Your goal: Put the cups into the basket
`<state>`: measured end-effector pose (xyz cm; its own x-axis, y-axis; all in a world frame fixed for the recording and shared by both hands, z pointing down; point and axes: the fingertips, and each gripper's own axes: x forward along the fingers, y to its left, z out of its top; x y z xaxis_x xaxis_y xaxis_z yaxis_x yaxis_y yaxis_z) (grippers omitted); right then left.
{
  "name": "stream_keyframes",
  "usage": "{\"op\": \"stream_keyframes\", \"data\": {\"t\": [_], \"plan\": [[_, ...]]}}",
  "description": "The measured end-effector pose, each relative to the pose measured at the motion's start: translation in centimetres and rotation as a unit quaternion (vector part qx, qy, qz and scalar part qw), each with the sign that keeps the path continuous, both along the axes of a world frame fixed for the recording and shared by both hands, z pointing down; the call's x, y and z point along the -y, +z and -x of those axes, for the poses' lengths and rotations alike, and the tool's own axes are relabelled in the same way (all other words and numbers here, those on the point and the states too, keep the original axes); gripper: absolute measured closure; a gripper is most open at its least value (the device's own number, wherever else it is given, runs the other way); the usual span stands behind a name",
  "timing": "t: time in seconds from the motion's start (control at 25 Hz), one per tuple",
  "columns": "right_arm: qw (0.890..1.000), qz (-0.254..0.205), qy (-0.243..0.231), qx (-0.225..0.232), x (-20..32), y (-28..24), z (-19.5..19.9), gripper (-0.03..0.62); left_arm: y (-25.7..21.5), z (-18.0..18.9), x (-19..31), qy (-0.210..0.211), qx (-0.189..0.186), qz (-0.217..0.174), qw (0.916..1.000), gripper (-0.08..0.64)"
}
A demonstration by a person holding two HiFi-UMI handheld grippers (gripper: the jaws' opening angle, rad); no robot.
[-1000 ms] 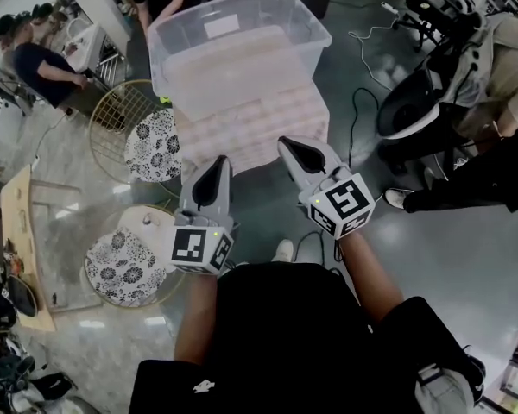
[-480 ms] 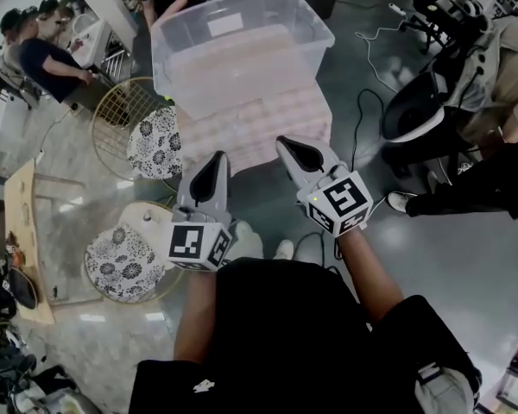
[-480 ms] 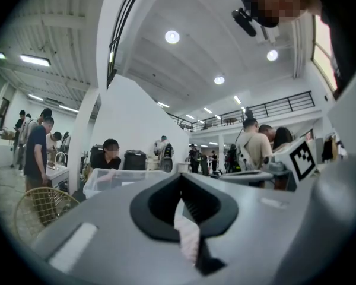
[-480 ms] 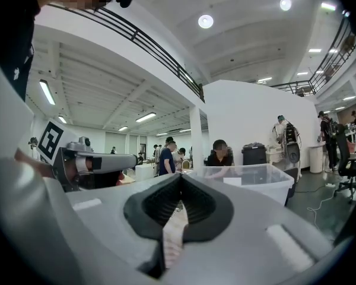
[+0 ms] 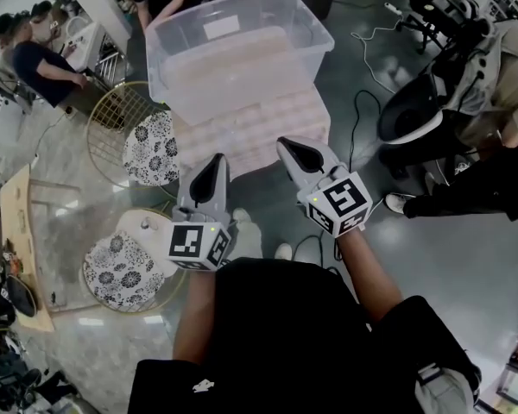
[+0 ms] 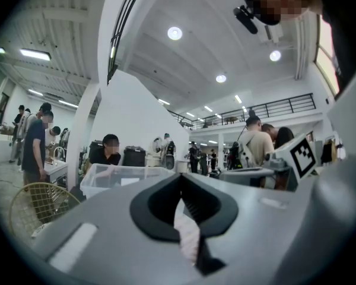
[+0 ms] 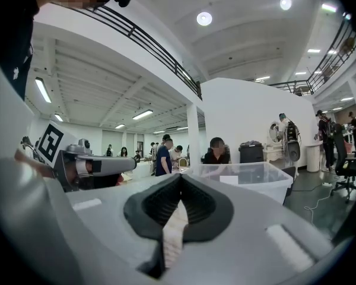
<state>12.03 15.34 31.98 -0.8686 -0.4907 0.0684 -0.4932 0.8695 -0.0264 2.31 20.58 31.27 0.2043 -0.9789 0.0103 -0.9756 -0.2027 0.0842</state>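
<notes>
The left hand-held gripper (image 5: 218, 158) is fully closed: its own view shows the dark jaws (image 6: 179, 178) meeting at the tips with nothing clamped between them. The right hand-held gripper (image 5: 283, 143) is likewise pressed together and empty (image 7: 180, 178). In the head view both are held up in front of the person's chest, side by side but apart, with their tips pointing toward 12 o'clock.

Just beyond the tips, at 12 o'clock, a large clear plastic bin (image 5: 242, 50) stands on a pale ribbed stack (image 5: 259, 128). Both gripper views see the bin ahead (image 6: 115, 177) (image 7: 249, 180).

At 10 o'clock from the left hand-held gripper a gold wire basket (image 5: 110, 117) lies tilted on the grey floor (image 5: 449, 257), its floral lining (image 5: 153, 145) facing the bin. A second basket (image 5: 168, 283) with the same lining sits at 8 o'clock, just beside the left hand-held gripper's marker cube. I cannot make out any cups.

A black cable (image 5: 360, 110) snakes over the floor at 2 o'clock.
</notes>
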Motion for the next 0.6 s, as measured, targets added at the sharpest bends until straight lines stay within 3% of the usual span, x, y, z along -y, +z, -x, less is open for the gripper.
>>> {"op": "stream_keyframes", "data": {"t": [0.6], "plan": [[1.0, 0.013, 0.012, -0.014, 8.6, 0.2, 5.8, 0.592, 1.0, 6.3, 8.4, 0.004, -0.013, 0.022, 0.9997, 0.554]]}}
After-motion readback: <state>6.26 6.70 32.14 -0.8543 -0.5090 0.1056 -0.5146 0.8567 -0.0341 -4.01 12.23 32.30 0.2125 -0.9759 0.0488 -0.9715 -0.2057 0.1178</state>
